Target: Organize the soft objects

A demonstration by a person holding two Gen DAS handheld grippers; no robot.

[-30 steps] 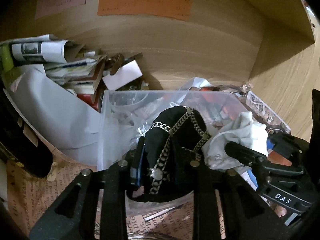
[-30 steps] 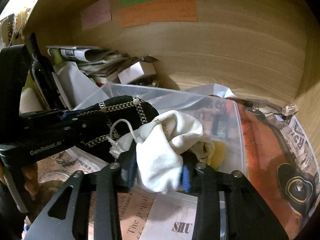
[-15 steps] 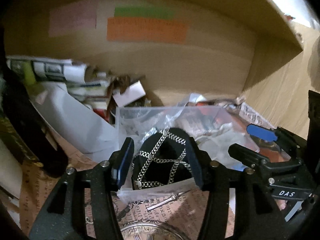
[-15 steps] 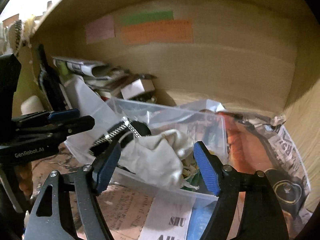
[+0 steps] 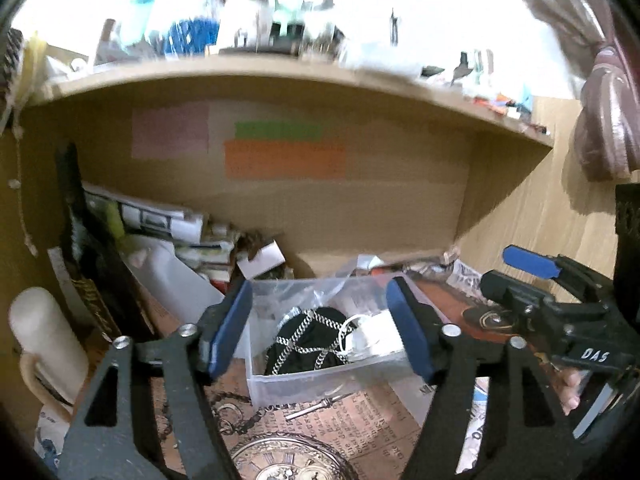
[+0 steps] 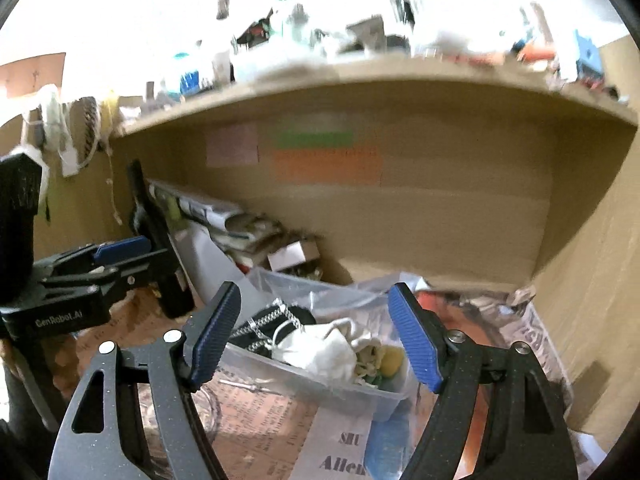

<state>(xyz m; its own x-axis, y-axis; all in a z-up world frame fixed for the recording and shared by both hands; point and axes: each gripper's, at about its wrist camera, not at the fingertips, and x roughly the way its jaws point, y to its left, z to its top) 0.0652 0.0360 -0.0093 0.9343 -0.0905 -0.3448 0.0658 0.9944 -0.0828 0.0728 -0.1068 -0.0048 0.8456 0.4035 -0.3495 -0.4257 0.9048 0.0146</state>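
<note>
Comparing with a second ago, we see both grippers pulled back from the bin (image 5: 320, 384) and empty. Back then the left gripper (image 5: 320, 332) was clenched on the black pouch (image 5: 308, 340) and the right gripper (image 6: 316, 340) on the white cloth (image 6: 324, 350); half a second ago the jaws were already spread just over the bin. Now both jaws stand wide apart, holding nothing, farther from the bin. The pouch with its chain strap and the cloth lie side by side inside the bin, touching, cloth to the right of the pouch in the left view. Something yellow (image 6: 392, 360) sits in the bin just right of the cloth. The view has widened: the shelf (image 5: 280, 76) above the bin now shows with clutter on top, which was out of frame before.

Hard to read: the shelf-top clutter is blown out and blurred, so we cannot name items. The colored notes (image 5: 284, 160) on the back wall behind the bin are too smeared to read. The paper pile (image 5: 160, 220) left of the bin is partly covered by the left fingers (image 5: 228, 332). The bin's near corners hide behind finger pads in both views. The watch (image 5: 288, 460) in front of the bin is cut off by the frame edge. The right gripper shows at the right edge of the left view, body cropped.
</note>
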